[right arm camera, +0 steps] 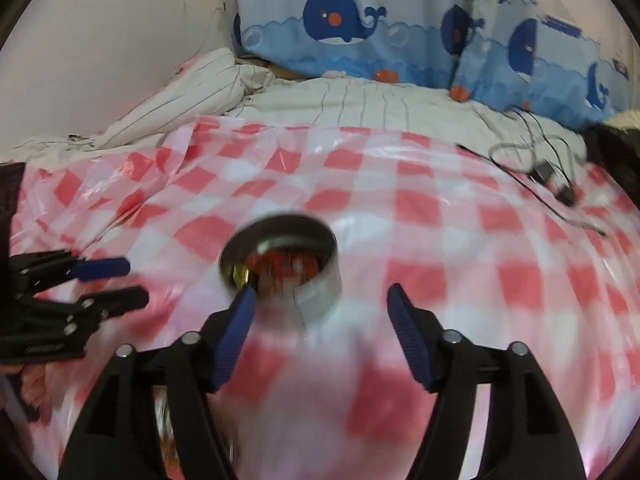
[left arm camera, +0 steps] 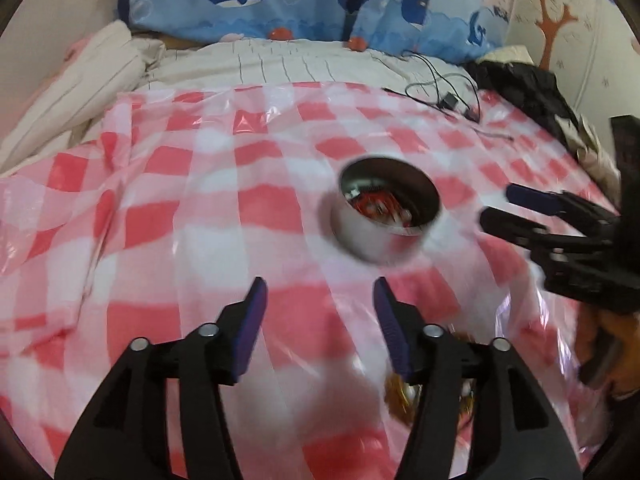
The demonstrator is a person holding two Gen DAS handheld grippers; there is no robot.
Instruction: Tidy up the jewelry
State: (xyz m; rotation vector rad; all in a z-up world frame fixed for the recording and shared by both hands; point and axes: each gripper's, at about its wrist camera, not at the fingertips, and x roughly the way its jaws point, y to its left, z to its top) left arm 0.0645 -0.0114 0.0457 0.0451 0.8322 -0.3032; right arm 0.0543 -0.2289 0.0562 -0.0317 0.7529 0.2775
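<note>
A round metal tin [left arm camera: 386,210] stands on the red-and-white checked plastic sheet [left arm camera: 240,216] and holds red and gold jewelry [left arm camera: 378,208]. My left gripper [left arm camera: 320,300] is open and empty, just short of the tin. Gold jewelry [left arm camera: 402,394] lies on the sheet under its right finger. My right gripper [left arm camera: 494,206] shows to the tin's right. In the right wrist view the tin [right arm camera: 282,266] sits just beyond my open, empty right gripper [right arm camera: 320,300]. The jewelry [right arm camera: 280,270] inside is blurred. The left gripper [right arm camera: 132,282] is at the left, open.
A whale-print pillow [left arm camera: 304,0] and striped bedding [left arm camera: 280,64] lie beyond the sheet. A black cable with a plug [left arm camera: 444,92] lies at the sheet's far right corner. Dark clothing [left arm camera: 528,88] is piled at the right. A wall [right arm camera: 100,40] stands at the left.
</note>
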